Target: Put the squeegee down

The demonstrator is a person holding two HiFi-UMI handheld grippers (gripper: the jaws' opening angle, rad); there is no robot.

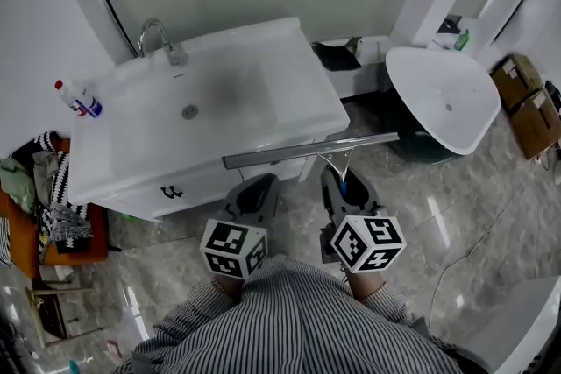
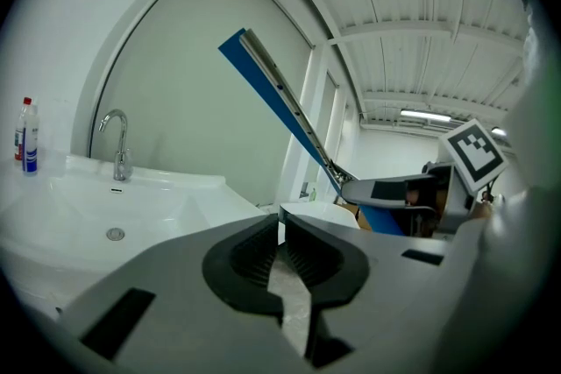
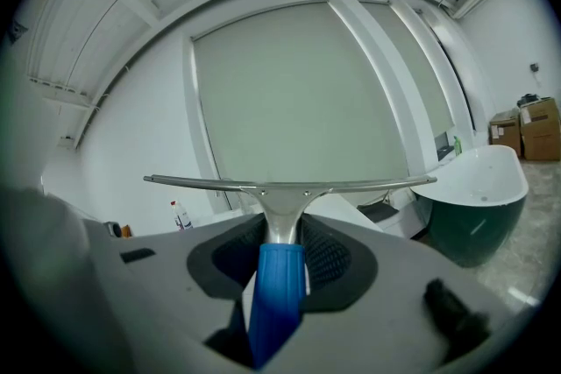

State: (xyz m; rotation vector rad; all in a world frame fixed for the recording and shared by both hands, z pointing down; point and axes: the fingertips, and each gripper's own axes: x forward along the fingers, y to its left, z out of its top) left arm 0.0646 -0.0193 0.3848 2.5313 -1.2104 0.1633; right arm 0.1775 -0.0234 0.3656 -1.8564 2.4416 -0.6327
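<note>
The squeegee (image 1: 311,150), a long straight bright-metal blade on a tapered metal neck with a smooth round blue plastic handle, is held in the air by the front edge of the glossy white rectangular sink unit (image 1: 289,92). The handle is clamped between the ribbed dark jaws of the grey right gripper (image 1: 344,179). The jaws of the grey left gripper (image 1: 254,188) are brought together at the tips, and nothing is held between them.

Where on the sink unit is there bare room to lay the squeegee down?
The flat right half of the sink unit's top, from the drain to the right edge, is bare. The back left corner is crowded by the faucet and the spray bottle. The squeegee, clamped in the right gripper, hangs along the front edge.
</note>
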